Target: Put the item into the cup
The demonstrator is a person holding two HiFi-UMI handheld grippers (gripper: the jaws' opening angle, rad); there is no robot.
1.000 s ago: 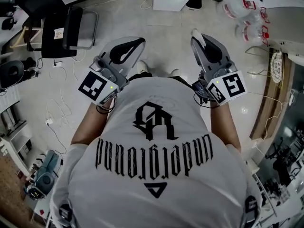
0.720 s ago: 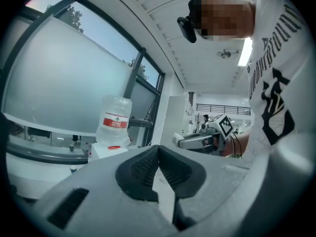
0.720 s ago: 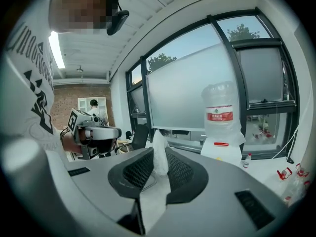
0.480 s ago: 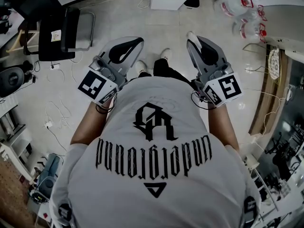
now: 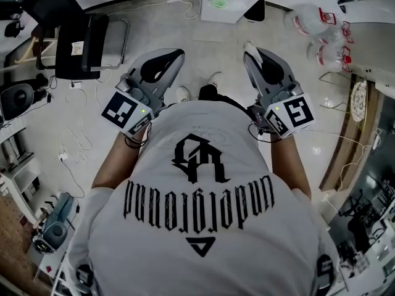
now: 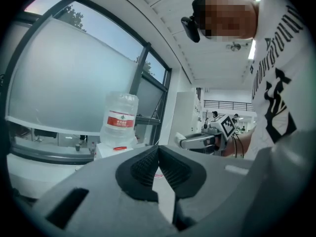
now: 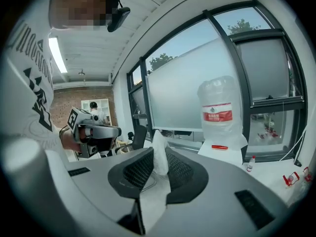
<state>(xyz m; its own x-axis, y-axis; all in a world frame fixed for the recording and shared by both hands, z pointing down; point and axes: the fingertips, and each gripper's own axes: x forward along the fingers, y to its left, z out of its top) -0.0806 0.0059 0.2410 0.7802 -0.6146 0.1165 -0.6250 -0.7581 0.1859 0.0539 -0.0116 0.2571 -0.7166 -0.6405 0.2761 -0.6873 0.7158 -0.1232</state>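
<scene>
Pinches a crumpled white tissue in the right gripper, holds the left gripper alongside with jaws together on nothing, and faces, well across the floor, a white bench bearing a green cup, with water jugs to its right.

The left claw and the right claw are side by side, apart, in front of the person's chest and above the floor. A bit of paper sits between the right claw's jaws. Far ahead, between the two claws, stands a small counter with a cup on it. Big water bottles are to the right of the counter. A chair stands to the left, ahead of the left claw.
</scene>
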